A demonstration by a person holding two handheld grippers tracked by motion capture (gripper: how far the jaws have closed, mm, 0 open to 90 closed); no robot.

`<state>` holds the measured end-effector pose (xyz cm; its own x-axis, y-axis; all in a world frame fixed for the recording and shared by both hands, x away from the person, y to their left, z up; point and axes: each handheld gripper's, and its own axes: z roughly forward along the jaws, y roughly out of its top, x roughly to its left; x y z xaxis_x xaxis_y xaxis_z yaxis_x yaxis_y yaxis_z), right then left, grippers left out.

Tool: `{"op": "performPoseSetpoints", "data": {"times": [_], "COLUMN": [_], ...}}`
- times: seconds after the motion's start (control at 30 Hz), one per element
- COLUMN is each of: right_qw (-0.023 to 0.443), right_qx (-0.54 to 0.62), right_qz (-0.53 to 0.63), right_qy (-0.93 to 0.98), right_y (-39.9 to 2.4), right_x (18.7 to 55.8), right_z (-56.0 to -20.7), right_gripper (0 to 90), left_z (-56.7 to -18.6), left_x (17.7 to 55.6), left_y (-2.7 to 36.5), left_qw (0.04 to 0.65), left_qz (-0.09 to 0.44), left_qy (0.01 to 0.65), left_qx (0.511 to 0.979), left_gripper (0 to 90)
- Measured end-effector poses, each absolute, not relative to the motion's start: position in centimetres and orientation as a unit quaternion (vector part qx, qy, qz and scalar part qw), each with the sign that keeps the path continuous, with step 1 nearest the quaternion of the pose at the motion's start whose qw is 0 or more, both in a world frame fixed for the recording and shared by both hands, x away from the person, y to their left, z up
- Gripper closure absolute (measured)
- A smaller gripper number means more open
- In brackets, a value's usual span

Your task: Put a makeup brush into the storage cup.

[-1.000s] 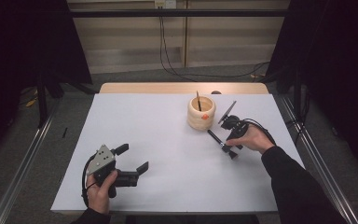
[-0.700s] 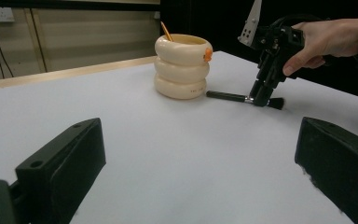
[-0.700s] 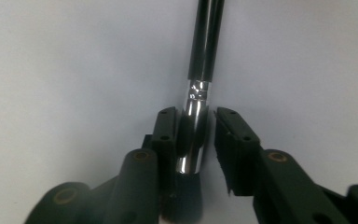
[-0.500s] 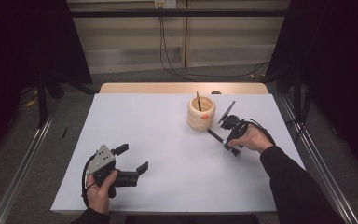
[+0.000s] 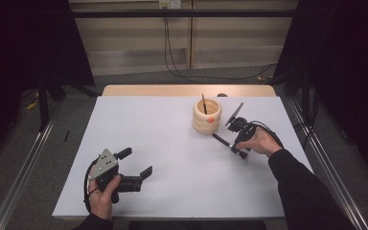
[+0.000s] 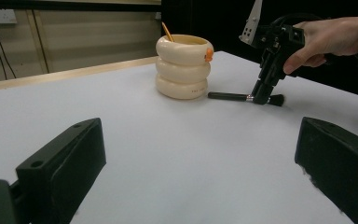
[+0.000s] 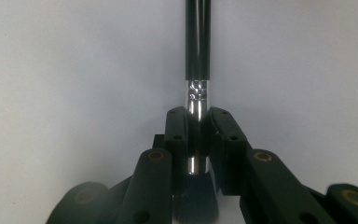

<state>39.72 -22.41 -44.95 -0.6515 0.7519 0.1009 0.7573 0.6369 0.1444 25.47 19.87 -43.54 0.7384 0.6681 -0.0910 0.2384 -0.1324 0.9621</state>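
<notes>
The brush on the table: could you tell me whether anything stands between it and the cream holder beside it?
Nothing visible does. The brush lies on bare table with its handle end close to the holder, and the right hand-held gripper has just closed on its metal ferrule.

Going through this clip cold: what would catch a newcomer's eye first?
First the right hand-held gripper at the right of the white table: its jaws have just been closing and now pinch the silver ferrule of a black makeup brush lying flat there. Just behind it stands a cream ringed holder with an orange spot and a thin stick inside. The left hand-held gripper waits open near the front left edge.
</notes>
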Motion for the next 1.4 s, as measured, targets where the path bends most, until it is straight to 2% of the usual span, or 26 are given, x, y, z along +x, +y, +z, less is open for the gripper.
{"op": "performPoseSetpoints", "data": {"times": [0.5, 1.4], "right_qw": [0.023, 0.007], "right_qx": [-0.415, -0.422], "right_qz": [-0.116, -0.178], "right_qy": [-0.902, -0.889], "right_y": [-22.9, -24.4], "right_x": [39.0, 36.7], "right_z": [-44.2, -43.3], "right_gripper": [78.2, 78.3], "left_z": [-43.5, -43.5], "left_x": [25.5, 25.6], "left_y": [20.0, 20.2], "left_qw": [0.580, 0.580], "left_qz": [0.182, 0.183], "left_qy": [0.313, 0.317], "left_qx": [0.730, 0.728], "left_gripper": [1.8, 1.7]}}
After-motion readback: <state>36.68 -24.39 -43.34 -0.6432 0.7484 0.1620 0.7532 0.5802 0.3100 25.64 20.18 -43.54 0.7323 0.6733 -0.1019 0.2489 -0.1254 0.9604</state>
